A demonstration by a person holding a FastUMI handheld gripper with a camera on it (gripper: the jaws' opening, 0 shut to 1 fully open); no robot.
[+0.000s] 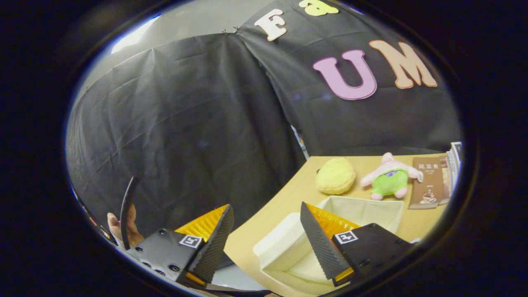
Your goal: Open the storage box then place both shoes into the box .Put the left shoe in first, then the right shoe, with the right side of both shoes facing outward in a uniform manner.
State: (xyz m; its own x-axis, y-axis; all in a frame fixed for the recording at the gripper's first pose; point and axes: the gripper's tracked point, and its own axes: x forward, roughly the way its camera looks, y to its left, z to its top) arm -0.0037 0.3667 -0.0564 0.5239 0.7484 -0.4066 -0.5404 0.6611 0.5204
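A cream fabric storage box (367,212) stands on the wooden table (288,194), its top open and its inside showing. A thick pale flap (282,243) hangs at its near side, toward me. My gripper (266,206) is open and tilted, held above the table's near left corner, with nothing between its fingers. The right finger (317,241) overlaps the box's near edge. The left finger (214,241) is off the table, in front of the black cloth.
A yellow plush (335,176) and a pink-and-green plush (390,177) lie beyond the box. Books (429,181) are stacked at the far right. A person's hand (131,231) at the lower left holds a thin dark curved piece (126,210).
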